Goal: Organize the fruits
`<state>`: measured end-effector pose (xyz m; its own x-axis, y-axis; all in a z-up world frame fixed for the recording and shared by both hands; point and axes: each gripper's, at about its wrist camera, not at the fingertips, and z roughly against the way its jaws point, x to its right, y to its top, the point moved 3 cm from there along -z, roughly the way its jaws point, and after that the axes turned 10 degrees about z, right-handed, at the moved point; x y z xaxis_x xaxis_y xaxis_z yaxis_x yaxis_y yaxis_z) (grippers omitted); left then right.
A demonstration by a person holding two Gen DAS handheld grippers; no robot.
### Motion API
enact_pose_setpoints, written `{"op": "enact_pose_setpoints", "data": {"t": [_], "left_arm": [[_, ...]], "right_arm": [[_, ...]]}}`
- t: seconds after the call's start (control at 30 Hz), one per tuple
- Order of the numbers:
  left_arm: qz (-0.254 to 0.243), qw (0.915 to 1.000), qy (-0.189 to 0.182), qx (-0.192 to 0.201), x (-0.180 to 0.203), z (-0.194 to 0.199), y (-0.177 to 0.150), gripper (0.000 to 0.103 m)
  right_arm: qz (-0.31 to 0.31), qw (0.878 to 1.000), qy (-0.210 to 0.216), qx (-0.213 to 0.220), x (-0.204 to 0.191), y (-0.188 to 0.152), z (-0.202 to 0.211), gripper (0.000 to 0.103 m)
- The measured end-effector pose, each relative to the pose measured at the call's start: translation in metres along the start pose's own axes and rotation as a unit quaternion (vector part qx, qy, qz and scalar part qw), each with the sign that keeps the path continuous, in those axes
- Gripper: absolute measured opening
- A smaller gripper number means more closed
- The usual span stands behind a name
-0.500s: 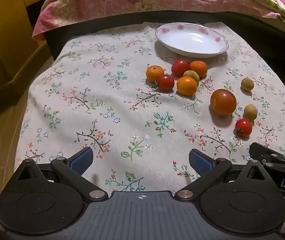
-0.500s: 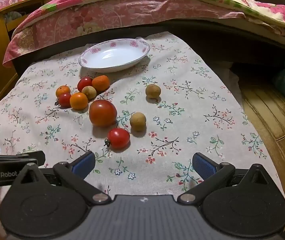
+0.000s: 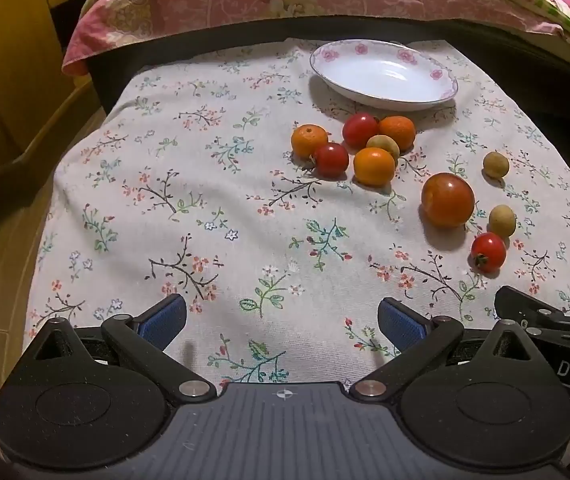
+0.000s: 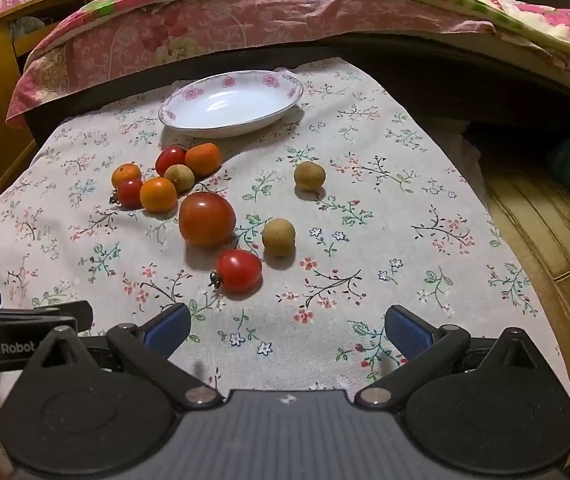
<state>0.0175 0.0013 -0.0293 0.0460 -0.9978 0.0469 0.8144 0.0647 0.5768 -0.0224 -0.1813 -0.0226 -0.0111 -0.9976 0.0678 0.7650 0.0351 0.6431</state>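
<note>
On the floral cloth (image 4: 365,208) | cherry tomato (image 4: 239,271): soft, smooth, to be gripped gently across the middle | left gripper (image 3: 283,320), right gripper (image 4: 287,326): jaws fully spread, nothing held.

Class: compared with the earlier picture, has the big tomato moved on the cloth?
No. The big tomato lies the same way beside the plate and cloth flowers.
</note>
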Motion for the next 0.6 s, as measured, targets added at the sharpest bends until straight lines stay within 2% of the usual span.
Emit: {"op": "enact_pose_setpoints", "data": {"t": [0.6], "left_arm": [[0.004, 1.0000, -0.002, -0.003, -0.0004, -0.0047, -0.0094, 0.101]], "right_arm": [[0.003, 1.000, 0.002, -0.006, -0.0028, -0.0008, -0.0055, 0.103]]}}
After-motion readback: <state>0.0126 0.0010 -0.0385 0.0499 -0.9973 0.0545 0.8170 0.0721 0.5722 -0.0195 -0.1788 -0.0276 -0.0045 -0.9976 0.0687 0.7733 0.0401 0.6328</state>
